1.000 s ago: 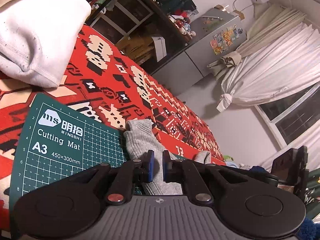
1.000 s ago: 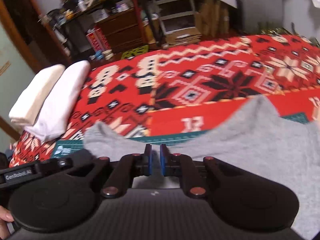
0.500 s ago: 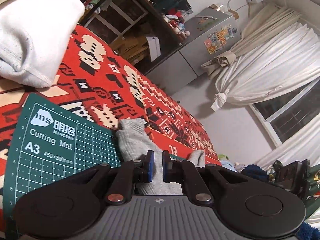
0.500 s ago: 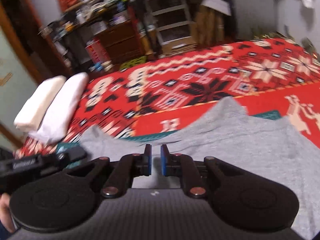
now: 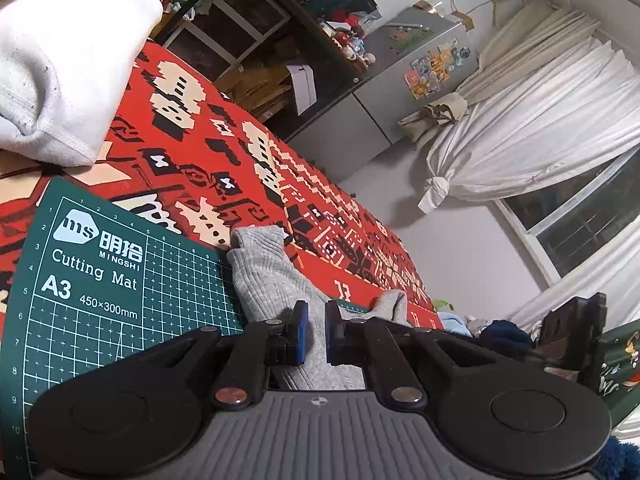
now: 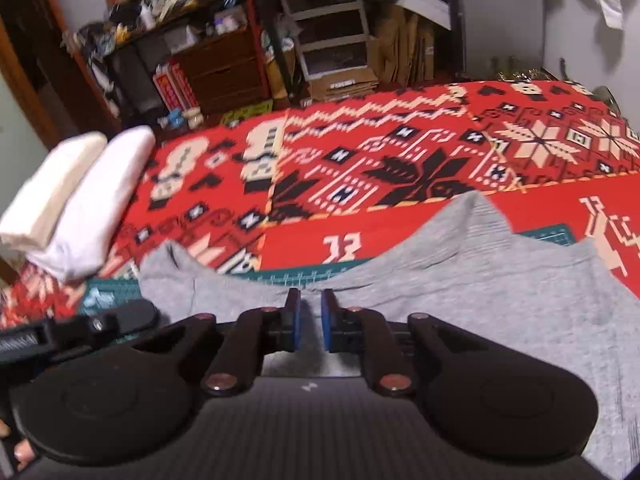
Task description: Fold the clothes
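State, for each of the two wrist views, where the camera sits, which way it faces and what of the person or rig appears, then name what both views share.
Left wrist: behind the left gripper, low over the green cutting mat, facing along the grey garment toward the curtains; the right gripper's edge shows.
Right wrist: behind the right gripper, above the grey garment, facing the cluttered shelves; fingertips and the left gripper's body show.
Shared: garment, mat, red patterned blanket, folded white cloth.
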Demonstrator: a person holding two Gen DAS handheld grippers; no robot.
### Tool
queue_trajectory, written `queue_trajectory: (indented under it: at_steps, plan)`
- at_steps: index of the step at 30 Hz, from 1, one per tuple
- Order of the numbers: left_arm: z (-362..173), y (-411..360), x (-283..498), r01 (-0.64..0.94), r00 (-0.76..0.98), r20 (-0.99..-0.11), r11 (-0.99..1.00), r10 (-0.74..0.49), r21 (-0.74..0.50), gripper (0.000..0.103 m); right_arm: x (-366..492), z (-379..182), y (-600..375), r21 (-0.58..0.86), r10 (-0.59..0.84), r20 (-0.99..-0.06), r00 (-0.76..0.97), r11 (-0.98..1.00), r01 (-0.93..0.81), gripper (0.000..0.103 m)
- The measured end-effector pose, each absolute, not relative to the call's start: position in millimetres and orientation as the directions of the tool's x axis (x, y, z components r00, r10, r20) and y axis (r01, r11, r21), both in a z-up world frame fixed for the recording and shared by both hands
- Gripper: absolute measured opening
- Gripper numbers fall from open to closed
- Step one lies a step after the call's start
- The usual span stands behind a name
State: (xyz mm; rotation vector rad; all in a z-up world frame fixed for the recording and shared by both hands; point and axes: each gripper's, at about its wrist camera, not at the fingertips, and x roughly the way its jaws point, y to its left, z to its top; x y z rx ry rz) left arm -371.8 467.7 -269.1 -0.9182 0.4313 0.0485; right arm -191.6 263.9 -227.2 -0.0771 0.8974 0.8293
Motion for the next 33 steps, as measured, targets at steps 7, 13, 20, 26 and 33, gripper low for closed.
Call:
queue_trajectory:
  at_steps: [7,13,20,26,33]
  plan:
    - [-265,464,-372,-0.221,0.912,-0.386,0.628,-0.138,-0.746,0.006,-206,-224,249,0.243,0.605,-0.738,0.299,0.652,-0.719,0.012]
    - [-267,464,-372,-0.224,0.909,-0.393,0.631,-0.139,-0.743,0.006,-198,-235,241,0.241,0.581,-0.750,0.316,0.684,-0.688,0.012]
    - [-267,464,-372,-0.223,0.909,-0.393,0.631,-0.141,-0.743,0.006,-181,-232,225,0.232,0.560,-0.746,0.361,0.726,-0.647,0.011]
    - [-267,463,-371,-0.223,0.906,-0.397,0.633,-0.145,-0.742,0.006,-170,-230,200,0.224,0.521,-0.748,0.410,0.781,-0.583,0.012]
    - [-260,457,-372,-0.199,0.905,-0.389,0.635,-0.174,-0.747,0.007,-204,-215,195,0.219,0.558,-0.741,0.374,0.728,-0.650,0.012]
